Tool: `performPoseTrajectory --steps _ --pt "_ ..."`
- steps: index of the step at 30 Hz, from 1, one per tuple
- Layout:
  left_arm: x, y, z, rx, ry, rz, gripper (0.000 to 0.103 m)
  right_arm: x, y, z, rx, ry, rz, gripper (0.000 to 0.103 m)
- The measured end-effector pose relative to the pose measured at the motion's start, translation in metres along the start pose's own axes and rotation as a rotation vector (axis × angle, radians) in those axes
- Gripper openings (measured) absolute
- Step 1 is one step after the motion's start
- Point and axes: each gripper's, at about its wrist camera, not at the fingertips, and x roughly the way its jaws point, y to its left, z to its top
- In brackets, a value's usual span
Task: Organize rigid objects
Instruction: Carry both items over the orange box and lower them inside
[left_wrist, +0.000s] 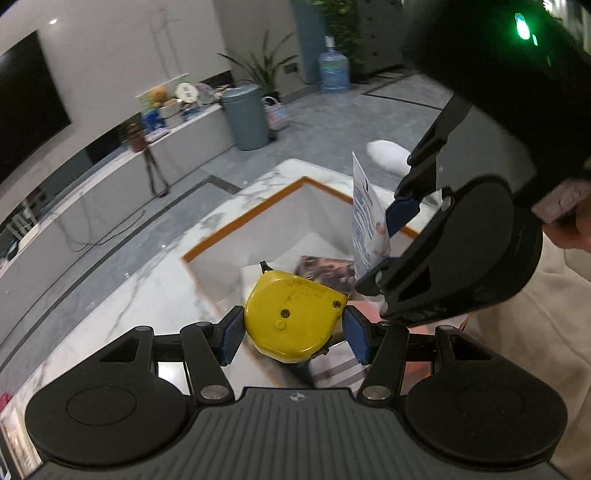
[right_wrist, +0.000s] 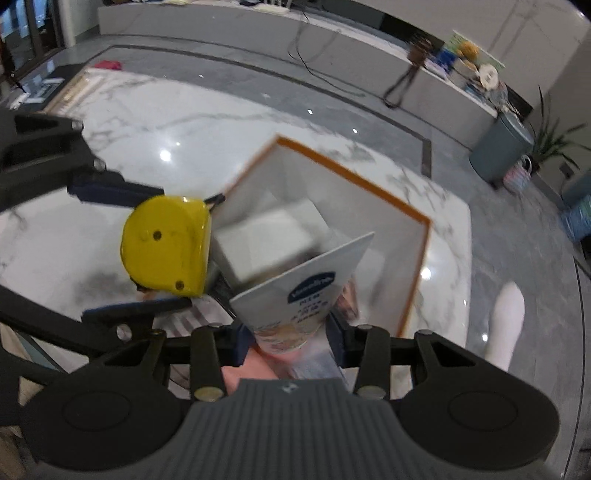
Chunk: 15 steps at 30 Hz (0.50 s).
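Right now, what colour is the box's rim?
Orange: the box rim shows best in the right wrist view.

Your left gripper (left_wrist: 293, 332) and right gripper (right_wrist: 291, 341) are matte black, with blue pads (left_wrist: 231, 341), silver screws, round side discs and a ribbed grey top plate.

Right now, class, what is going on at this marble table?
A person is sorting things with a hand-held gripper in each hand. The left hand-held gripper is shut on a yellow tape measure, and the right hand-held gripper is shut on a white lotion tube. Both are held above an orange-rimmed white box on the marble table. The box already holds a white carton. Neither item has been put in yet.
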Motion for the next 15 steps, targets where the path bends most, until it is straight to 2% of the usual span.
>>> performPoseTrajectory --steps 5,15 --pt "0.032 -0.008 0.006 0.033 0.026 -0.025 0.066 0.029 -0.017 -0.017 0.022 0.044 -0.001 0.042" --pt "0.074 -0.008 0.003 0.032 0.077 -0.057 0.066 0.078 -0.036 -0.021 0.029 0.069 0.035 0.043"
